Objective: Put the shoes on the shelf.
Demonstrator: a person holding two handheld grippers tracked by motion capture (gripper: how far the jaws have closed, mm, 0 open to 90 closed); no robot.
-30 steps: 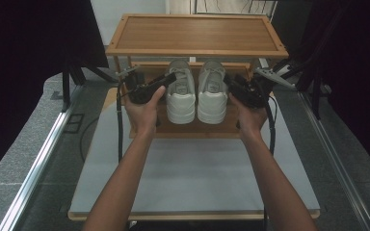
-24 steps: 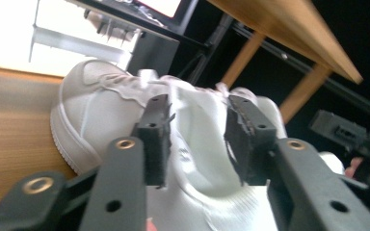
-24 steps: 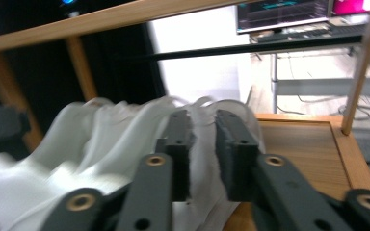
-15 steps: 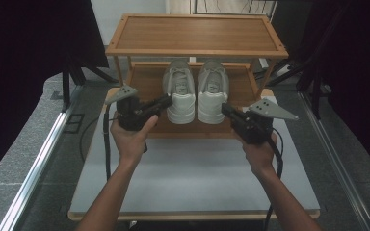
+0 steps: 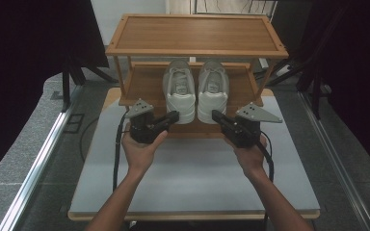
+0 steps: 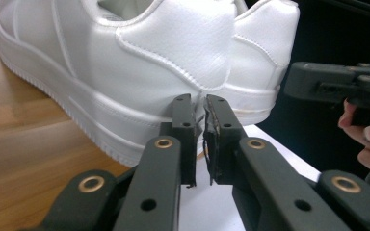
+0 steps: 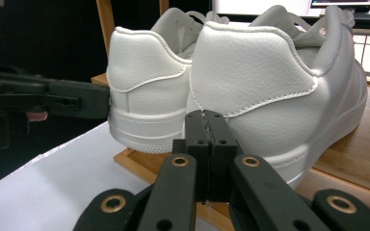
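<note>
Count, high view: 2 white sneakers, left sneaker (image 5: 179, 91) and right sneaker (image 5: 212, 90), one pair, side by side on the lower shelf (image 5: 144, 89). 1 wooden rack (image 5: 195, 33) with 2 shelves: top one bare, lower one holds the pair. 1 tabletop (image 5: 192, 178) under the rack. 2 tools, left tool (image 5: 175, 115) and right tool (image 5: 214, 114), 2 black jaws each, 1 grey three-cornered plate on each. 2 hands, 1 per tool. 2 cables, 1 trailing from each tool
</note>
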